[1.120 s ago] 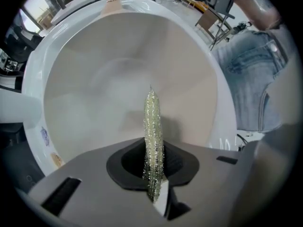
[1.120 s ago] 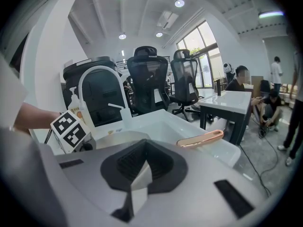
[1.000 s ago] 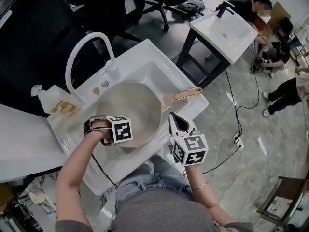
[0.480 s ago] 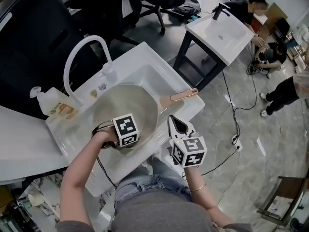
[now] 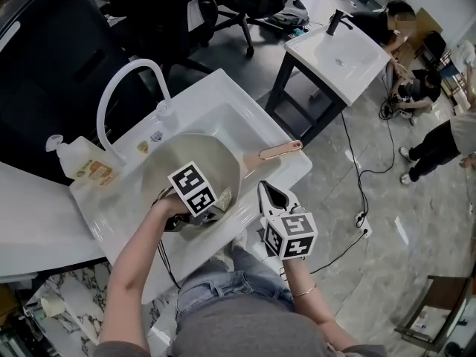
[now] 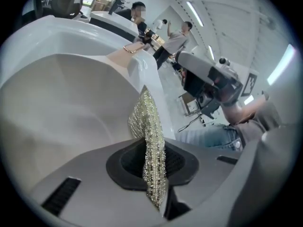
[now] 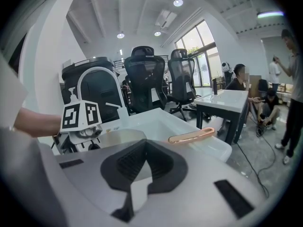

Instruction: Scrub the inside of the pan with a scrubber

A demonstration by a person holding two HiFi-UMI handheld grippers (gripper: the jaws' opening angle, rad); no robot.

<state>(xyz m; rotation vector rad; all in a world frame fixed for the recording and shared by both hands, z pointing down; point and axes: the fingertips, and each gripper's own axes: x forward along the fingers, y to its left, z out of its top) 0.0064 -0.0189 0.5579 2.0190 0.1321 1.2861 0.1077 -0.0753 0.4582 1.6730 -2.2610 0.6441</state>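
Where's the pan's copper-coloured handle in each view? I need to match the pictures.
Head view: the copper-coloured pan handle lies at centre, pointing right.
Left gripper view: upper middle, small, the handle.
Right gripper view: the handle just right of centre.
Shared landmark: the white sink under it.

No words or numbers are legible: the bottle (image 5: pixel 78 157) at the far left carries a label (image 5: pixel 98 172) too small to read, while the left marker cube (image 5: pixel 192 190) and right marker cube (image 5: pixel 291 235) show only black-and-white coded squares.
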